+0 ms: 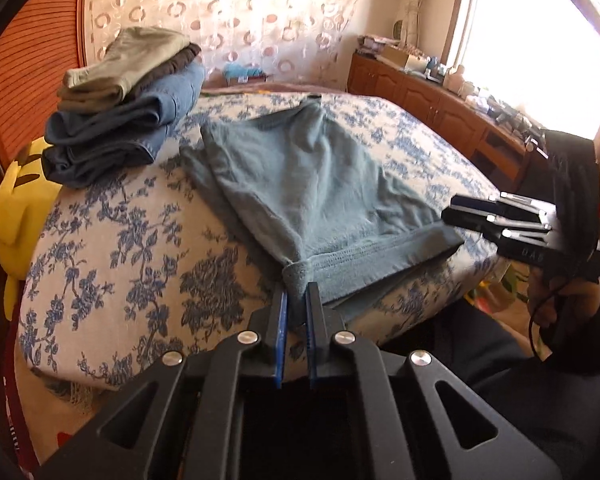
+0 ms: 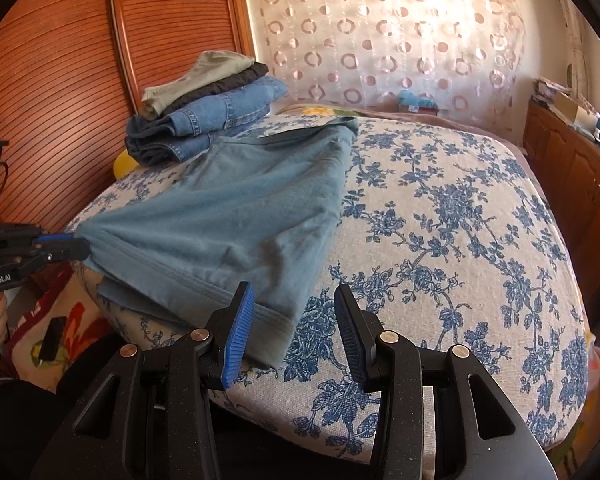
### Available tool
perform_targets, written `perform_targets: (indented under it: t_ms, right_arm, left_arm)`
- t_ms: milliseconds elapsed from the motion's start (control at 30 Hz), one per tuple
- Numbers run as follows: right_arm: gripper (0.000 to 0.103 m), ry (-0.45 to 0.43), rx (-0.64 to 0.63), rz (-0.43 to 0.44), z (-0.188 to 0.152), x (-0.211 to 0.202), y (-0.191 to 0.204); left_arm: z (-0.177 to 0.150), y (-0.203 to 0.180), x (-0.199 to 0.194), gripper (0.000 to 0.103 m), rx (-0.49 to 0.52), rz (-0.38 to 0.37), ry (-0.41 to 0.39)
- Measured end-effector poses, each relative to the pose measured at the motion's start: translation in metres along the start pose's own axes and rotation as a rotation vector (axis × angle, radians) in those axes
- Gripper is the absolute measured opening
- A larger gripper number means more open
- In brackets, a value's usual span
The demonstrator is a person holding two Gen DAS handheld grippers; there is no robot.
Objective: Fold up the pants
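Teal-grey pants [image 1: 300,184] lie spread on the floral bedspread, legs toward the near edge. My left gripper [image 1: 296,300] is shut on the near left hem corner, the cloth bunched between its blue pads. In the right wrist view the same gripper [image 2: 74,246] holds that corner [image 2: 96,240], lifted off the bed and pulling the pants [image 2: 236,216] taut. My right gripper [image 2: 294,312] stands open just above the near right hem corner [image 2: 272,332], with no cloth between its pads. From the left wrist view, the right gripper [image 1: 460,210] hovers beside the hem's right end.
A stack of folded clothes [image 1: 128,108], jeans under olive and dark pieces, sits at the bed's far left [image 2: 208,112]. A yellow plush [image 1: 16,208] lies at the left edge. Wooden cabinets [image 1: 440,108] run along the right. The bedspread [image 2: 460,240] stretches right of the pants.
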State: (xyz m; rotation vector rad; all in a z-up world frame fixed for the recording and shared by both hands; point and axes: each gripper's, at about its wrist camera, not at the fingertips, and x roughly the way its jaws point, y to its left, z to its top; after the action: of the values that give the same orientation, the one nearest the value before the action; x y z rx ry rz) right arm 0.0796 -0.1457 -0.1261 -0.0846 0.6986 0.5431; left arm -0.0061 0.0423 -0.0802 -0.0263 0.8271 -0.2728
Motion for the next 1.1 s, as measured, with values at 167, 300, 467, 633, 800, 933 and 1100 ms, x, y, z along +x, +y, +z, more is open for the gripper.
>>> perform_targets:
  t_ms: [167, 300, 467, 633, 800, 933, 1100]
  right_arm:
    - [0.042, 0.003, -0.008, -0.002, 0.002, 0.002, 0.002]
    - [0.042, 0.003, -0.017, -0.001, 0.005, 0.003, 0.004]
    - [0.042, -0.003, -0.045, -0.001, 0.013, 0.008, 0.009]
    - [0.042, -0.012, -0.059, 0.0, 0.022, 0.016, 0.011]
    - [0.042, -0.015, -0.065, -0.002, 0.028, 0.021, 0.011]
    - [0.042, -0.015, -0.068, -0.003, 0.031, 0.024, 0.011]
    - [0.042, -0.015, -0.073, -0.006, 0.036, 0.028, 0.011]
  left_arm:
    - [-0.002, -0.002, 0.007, 0.006, 0.003, -0.003, 0.022]
    - [-0.002, 0.0, 0.011, 0.014, -0.009, -0.004, 0.027]
    - [0.002, 0.01, 0.012, 0.041, -0.019, 0.019, 0.014]
    - [0.008, 0.023, 0.017, 0.065, -0.038, 0.021, -0.006]
    - [0.013, 0.032, 0.023, 0.066, -0.036, 0.036, -0.011]
    - [0.017, 0.035, 0.027, 0.066, -0.031, 0.05, -0.01]
    - [0.021, 0.037, 0.029, 0.066, -0.033, 0.058, -0.017]
